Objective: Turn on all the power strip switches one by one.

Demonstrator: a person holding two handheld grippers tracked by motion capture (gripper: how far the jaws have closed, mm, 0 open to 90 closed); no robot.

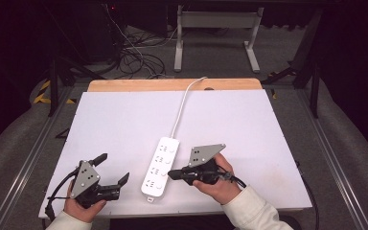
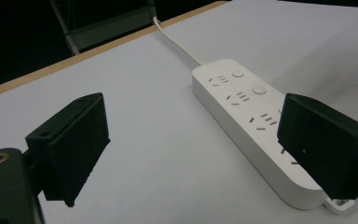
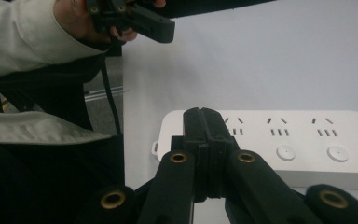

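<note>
Two hand-held grippers flank our power strip (image 1: 160, 166) near the white tabletop's (image 1: 235, 124) front edge: left hand-held gripper (image 1: 114, 168) jaws apart, right hand-held gripper (image 1: 171, 174) jaws together, tips over the strip. Bare surface surrounds it.

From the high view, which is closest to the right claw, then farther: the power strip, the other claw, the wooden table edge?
1. White plastic power strip, right beside the right claw.
2. Left claw, across the strip, near the front.
3. Light wooden table edge, at the far back.
</note>
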